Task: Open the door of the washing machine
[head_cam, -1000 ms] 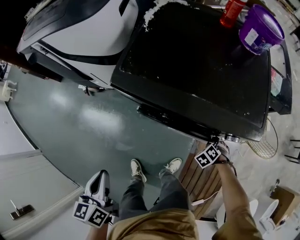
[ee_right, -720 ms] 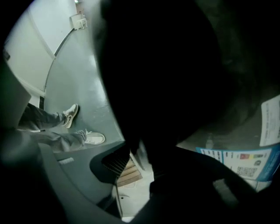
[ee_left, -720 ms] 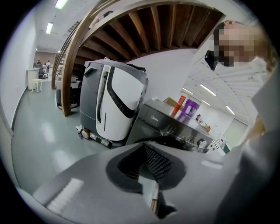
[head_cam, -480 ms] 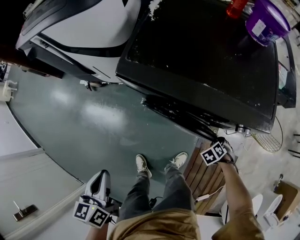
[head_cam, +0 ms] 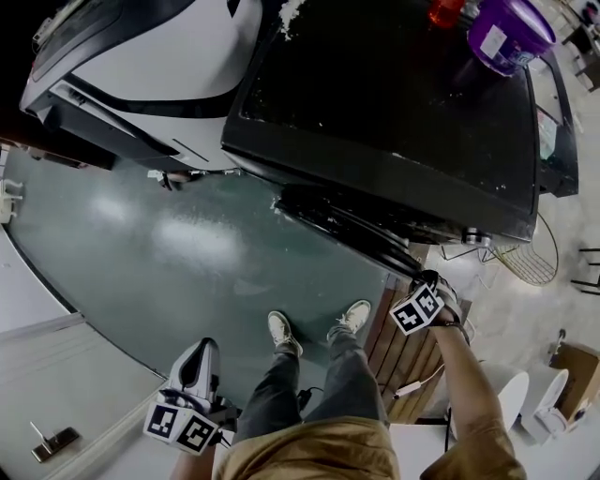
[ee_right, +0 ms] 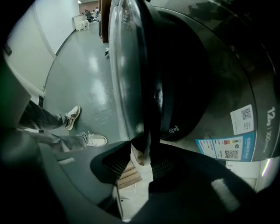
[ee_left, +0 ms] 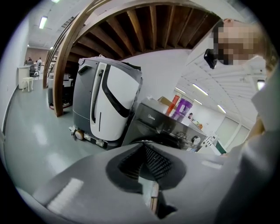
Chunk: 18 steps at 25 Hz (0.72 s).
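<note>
Clamping the dark rim of the door (ee_right: 131,74), the right gripper (ee_right: 141,154) pointed steeply down, its jaws closed on that edge with the rim between the pads. The left gripper (ee_left: 144,151) hung low at the person's left side, near the floor and well apart from the work, its jaws brought together at the tips with nothing between them. The door stood partly swung out from the front of the washing machine (head_cam: 394,103), showing edge-on with the dark drum opening to its right. On the machine's top, at the far right, sat a purple tub (head_cam: 506,33) beside a red bottle (head_cam: 445,11); a white-and-black machine (head_cam: 141,66) stood to the left, and wooden slats (head_cam: 403,361) lay on the floor under the right arm. The step in hand looked to be the swing itself, with the latch already free. The next move would call for drawing the rim further along its arc about the hinge while the wrist turned with it, so the pads did not slip off.
</note>
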Each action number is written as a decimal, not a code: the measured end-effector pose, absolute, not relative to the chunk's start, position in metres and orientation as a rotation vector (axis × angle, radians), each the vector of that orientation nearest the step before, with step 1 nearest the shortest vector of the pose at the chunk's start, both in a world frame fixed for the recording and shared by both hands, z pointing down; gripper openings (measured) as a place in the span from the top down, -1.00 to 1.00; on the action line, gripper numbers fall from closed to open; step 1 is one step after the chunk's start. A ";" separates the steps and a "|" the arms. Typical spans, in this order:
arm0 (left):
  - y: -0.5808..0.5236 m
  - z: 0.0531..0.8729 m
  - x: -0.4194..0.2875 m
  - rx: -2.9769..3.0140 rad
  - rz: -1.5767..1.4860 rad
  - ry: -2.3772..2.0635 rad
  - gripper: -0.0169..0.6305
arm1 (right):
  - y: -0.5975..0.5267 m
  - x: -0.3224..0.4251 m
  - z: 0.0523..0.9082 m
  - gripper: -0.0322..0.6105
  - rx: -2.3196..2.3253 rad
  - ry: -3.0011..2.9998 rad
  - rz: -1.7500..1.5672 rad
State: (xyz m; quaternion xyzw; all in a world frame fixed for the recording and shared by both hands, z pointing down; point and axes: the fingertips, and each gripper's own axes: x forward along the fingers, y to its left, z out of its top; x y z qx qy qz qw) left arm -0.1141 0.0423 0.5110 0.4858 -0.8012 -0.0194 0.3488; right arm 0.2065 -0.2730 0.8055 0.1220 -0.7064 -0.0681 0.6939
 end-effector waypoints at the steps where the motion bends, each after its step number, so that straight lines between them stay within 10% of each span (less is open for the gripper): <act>1: 0.042 0.511 -0.114 1.269 -0.055 -2.075 0.76 | -0.269 0.206 0.804 0.50 0.273 -1.579 -0.154; 18: 0.088 0.522 -0.133 1.424 -0.116 -1.994 0.76 | -0.157 0.199 0.784 0.58 0.332 -1.555 -0.091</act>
